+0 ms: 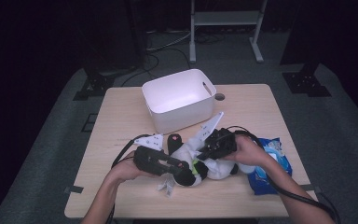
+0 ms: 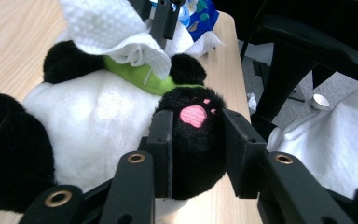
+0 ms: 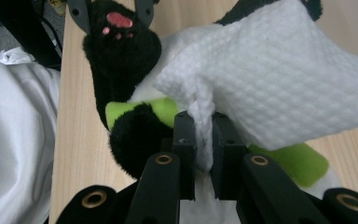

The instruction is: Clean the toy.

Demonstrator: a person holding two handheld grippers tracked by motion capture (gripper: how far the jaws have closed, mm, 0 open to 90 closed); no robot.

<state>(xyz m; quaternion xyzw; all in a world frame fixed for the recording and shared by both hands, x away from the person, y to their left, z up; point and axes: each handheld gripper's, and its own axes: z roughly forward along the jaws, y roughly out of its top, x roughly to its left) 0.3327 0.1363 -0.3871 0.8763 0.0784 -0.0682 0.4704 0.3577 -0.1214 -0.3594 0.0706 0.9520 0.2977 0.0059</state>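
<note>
- Black-and-white plush panda point(image 1: 200, 165) lies on its back on the light wooden desk point(image 1: 121, 121), at the near middle, just in front of the white bin point(image 1: 179, 99).
- Left tongs point(image 2: 198, 144) are clamped on the panda's black paw point(image 2: 196, 140), pink pad facing up, jaws pressing both sides of it.
- Right tongs point(image 3: 204, 154) pinch a bunched fold of the white textured wipe point(image 3: 270, 88), which drapes over the panda's belly and its green scarf point(image 3: 163, 109).
- Seen from above, both hands meet over the toy, the left gripper point(image 1: 161, 161) low and level, the right gripper point(image 1: 219, 142) angled down.
- Blue wipe packet point(image 1: 272, 165) lies at the right edge, beside the right forearm.
</note>
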